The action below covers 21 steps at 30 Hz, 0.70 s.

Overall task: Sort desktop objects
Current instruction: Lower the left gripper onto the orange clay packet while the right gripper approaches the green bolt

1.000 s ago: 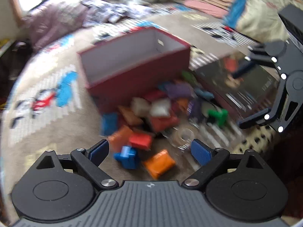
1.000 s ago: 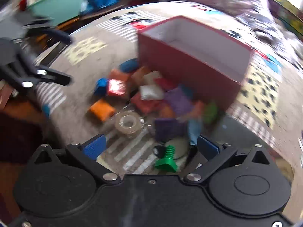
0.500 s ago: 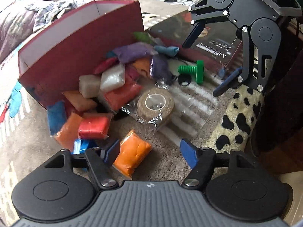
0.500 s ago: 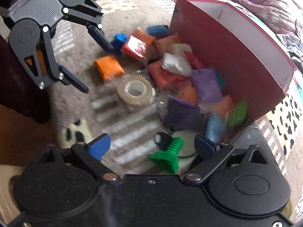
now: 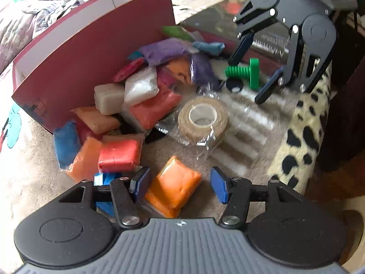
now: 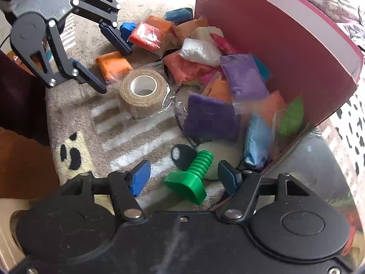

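Note:
A pile of coloured clay packets (image 5: 146, 96) lies on the rug against a red open box (image 5: 91, 41). My left gripper (image 5: 180, 186) is open, its fingers on either side of an orange packet (image 5: 176, 186). My right gripper (image 6: 184, 175) is open around a green plastic bolt (image 6: 194, 178). A tan tape roll in clear wrap (image 5: 203, 116) lies between the two grippers and also shows in the right wrist view (image 6: 142, 91). The right gripper (image 5: 257, 73) shows in the left wrist view and the left gripper (image 6: 109, 66) in the right wrist view.
The red box (image 6: 285, 45) stands just behind the pile. A glossy dark book (image 5: 269, 38) lies beside the bolt (image 5: 246, 73). A spotted rug edge (image 5: 301, 123) borders a brown floor. Bedding and clutter (image 5: 27, 22) lie beyond the box.
Both grippers have come down close to the pile. The left now straddles the orange packet and the right straddles the green bolt. Both stay open.

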### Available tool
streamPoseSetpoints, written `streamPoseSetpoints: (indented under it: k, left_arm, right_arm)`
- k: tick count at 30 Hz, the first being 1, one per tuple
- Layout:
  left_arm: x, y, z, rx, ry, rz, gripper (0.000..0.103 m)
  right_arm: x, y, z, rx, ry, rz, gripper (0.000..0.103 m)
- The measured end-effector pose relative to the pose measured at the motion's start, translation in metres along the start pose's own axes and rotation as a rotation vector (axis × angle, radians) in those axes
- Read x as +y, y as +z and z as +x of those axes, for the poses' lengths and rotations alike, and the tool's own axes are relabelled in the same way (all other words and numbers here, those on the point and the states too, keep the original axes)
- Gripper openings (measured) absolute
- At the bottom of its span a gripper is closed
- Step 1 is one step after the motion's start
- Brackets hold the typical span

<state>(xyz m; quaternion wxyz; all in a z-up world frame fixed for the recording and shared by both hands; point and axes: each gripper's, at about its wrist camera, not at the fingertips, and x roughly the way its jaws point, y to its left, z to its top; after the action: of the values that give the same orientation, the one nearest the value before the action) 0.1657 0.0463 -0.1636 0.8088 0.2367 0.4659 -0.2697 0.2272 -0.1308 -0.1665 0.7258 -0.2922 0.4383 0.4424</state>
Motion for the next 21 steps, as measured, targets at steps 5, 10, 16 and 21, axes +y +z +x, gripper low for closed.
streamPoseSetpoints:
  k: [5,10,16,21]
  left_arm:
    - [0.009,0.001,-0.001,0.060,-0.035,-0.021,0.056]
    - [0.002,0.010,-0.019,0.071,-0.095,-0.035,0.056]
    - [-0.002,0.000,-0.021,0.065,-0.011,0.081,0.056]
    - [-0.008,-0.009,-0.018,0.051,0.004,0.184,0.056]
  right_arm:
    - [-0.003,-0.001,0.003,0.014,0.010,0.046,0.067]
    - [-0.005,0.001,0.005,0.029,0.009,0.060,0.065]
    - [-0.006,0.002,0.004,0.043,0.000,0.103,0.066]
    - [-0.014,0.000,0.003,0.049,0.015,0.165,0.066]
